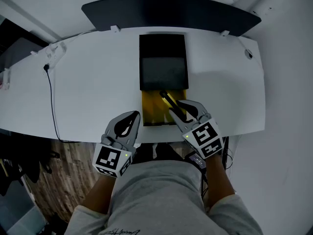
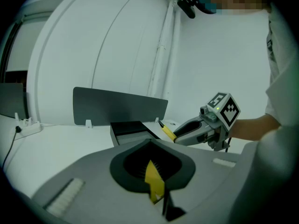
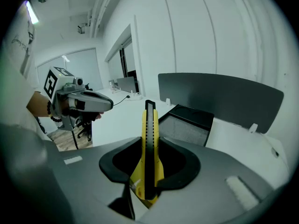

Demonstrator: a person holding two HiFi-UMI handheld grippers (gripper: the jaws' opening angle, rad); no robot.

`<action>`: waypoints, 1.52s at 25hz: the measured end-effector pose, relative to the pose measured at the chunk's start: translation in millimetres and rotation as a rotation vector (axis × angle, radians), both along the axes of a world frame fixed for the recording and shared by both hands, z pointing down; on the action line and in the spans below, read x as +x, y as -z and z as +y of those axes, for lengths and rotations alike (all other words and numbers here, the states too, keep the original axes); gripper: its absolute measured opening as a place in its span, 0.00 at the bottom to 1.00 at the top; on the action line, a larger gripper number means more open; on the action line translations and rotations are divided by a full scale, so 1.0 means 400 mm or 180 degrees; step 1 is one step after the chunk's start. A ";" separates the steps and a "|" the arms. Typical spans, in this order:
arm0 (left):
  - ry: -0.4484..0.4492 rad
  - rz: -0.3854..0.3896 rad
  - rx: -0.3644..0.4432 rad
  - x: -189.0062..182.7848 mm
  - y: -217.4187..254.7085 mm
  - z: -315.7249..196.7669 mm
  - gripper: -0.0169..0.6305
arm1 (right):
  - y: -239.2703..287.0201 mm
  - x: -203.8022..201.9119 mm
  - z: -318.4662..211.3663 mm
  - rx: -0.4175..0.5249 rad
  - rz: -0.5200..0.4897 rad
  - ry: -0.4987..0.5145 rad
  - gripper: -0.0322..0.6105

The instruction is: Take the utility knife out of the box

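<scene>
over the near end of the box [image 1: 163, 58], your right gripper [image 1: 176, 106] has the utility knife [image 1: 166, 98] clamped between its jaws. the jaws stand fairly wide, pressed on the knife's yellow-and-black body. the black tip sticks out past them, aimed toward the box's far end. the knife is out of the box, held above its pulled-out yellow tray [image 1: 150, 110]; your left gripper view shows it clear of the box top.

the box is black and lies flat on the white table [image 1: 88, 92], tray open toward you.

left of the box's near end, your left gripper [image 1: 135, 114] hangs over the table edge, apart from the box. its jaws meet at the tips. a yellow sliver [image 2: 154, 181] shows in the gap in its own view; can't tell what it is.

beyond the box's far end, a dark screen [image 1: 171, 11] stands upright along the table. left of the box, well apart, a black cable [image 1: 50, 97] runs across the table.
</scene>
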State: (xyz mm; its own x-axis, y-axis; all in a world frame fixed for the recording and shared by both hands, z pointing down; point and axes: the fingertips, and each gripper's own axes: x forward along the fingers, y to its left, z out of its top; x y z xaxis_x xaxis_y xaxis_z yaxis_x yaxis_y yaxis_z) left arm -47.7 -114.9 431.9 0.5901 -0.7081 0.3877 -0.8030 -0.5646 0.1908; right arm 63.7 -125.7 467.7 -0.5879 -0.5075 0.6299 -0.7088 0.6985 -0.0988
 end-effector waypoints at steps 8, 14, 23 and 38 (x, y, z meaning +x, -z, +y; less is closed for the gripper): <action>-0.0033 -0.0027 0.0090 0.010 0.039 0.010 0.03 | 0.065 0.020 0.026 0.0118 -0.0261 -0.0183 0.26; -0.0051 -0.0022 0.0191 0.021 0.072 0.013 0.03 | 0.107 0.032 0.044 0.0159 -0.0489 -0.0370 0.26; -0.0104 0.0033 0.0260 0.055 0.109 0.026 0.03 | 0.151 0.034 0.073 0.0244 -0.0664 -0.0458 0.26; -0.0027 0.0066 0.0372 0.045 0.154 0.022 0.03 | 0.204 0.029 0.085 0.0339 -0.0802 -0.0479 0.26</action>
